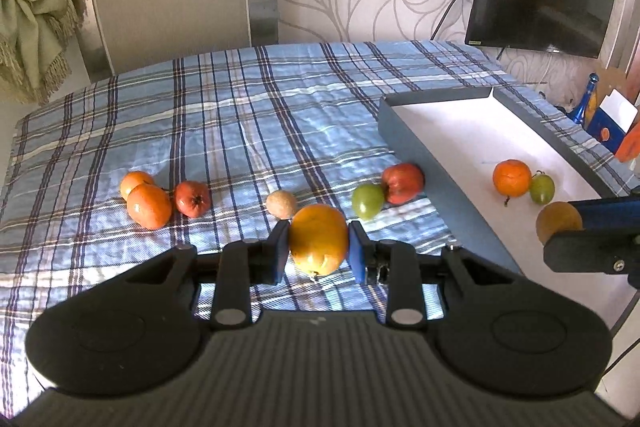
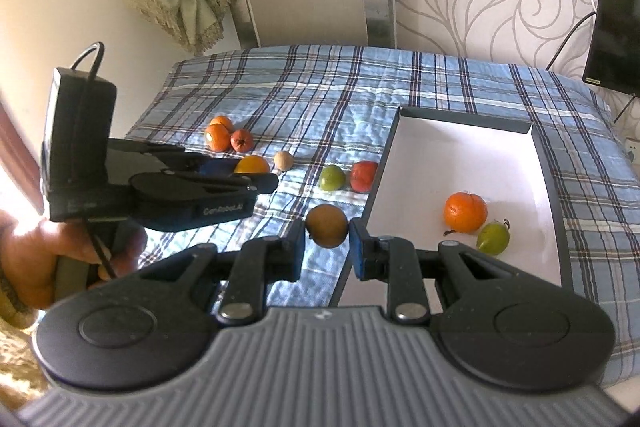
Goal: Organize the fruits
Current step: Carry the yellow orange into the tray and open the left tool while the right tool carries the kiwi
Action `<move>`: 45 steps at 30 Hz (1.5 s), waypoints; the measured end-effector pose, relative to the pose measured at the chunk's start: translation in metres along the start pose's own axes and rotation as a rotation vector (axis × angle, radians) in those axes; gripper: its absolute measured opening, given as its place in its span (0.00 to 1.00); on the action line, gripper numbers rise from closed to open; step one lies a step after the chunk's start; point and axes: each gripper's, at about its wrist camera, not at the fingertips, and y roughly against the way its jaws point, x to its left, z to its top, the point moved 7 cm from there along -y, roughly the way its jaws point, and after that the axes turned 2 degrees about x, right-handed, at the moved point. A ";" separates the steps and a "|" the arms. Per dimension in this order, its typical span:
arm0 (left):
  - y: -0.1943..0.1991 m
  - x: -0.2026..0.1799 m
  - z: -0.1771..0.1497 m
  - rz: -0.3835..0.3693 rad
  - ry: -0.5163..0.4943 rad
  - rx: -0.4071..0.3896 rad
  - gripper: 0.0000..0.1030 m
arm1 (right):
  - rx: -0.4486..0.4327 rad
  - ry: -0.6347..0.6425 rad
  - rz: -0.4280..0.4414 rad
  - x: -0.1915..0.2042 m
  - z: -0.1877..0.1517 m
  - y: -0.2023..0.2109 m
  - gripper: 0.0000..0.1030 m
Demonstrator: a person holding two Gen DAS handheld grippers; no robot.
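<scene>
1. Two grippers are up over the checked bedcover [image 1: 240,115], each clamped on a fruit.
2. Left gripper [image 1: 319,247]: its blue pads press both sides of a yellow-orange fruit [image 1: 319,239], lifted clear of the cloth. From the right wrist view this gripper [image 2: 256,173] sits at about ten o'clock of the other one, held by a hand [image 2: 48,259].
3. Right gripper [image 2: 327,247]: its pads pinch a small brown fruit [image 2: 327,231], right beside the near-left wall of the tray [image 2: 554,195].
4. Tray: dark-walled with a white floor, lying on the bedcover at roughly two o'clock from the left gripper. Inside it, an orange [image 2: 465,211] and a green fruit [image 2: 493,237] lie just beside each other, the green one at about four o'clock of the orange.
5. Loose on the cloth, left of the tray: a red fruit [image 1: 402,183] touching a green one [image 1: 368,201], close to the tray's outer wall.
6. Further left, a pale round fruit [image 1: 281,203] lies alone.
7. At the far left, a cluster of two oranges [image 1: 149,206] and a small red fruit [image 1: 193,199], all close together.
</scene>
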 end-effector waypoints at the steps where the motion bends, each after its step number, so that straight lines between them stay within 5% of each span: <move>1: 0.001 -0.001 0.000 0.002 0.000 -0.002 0.35 | -0.001 0.000 0.003 -0.001 0.000 0.001 0.26; 12: 0.010 -0.024 0.013 -0.001 -0.017 -0.022 0.35 | -0.029 0.006 0.010 -0.008 -0.002 0.015 0.26; 45: 0.002 -0.129 0.039 -0.188 -0.149 -0.049 0.35 | -0.055 -0.100 -0.145 -0.064 -0.020 0.055 0.26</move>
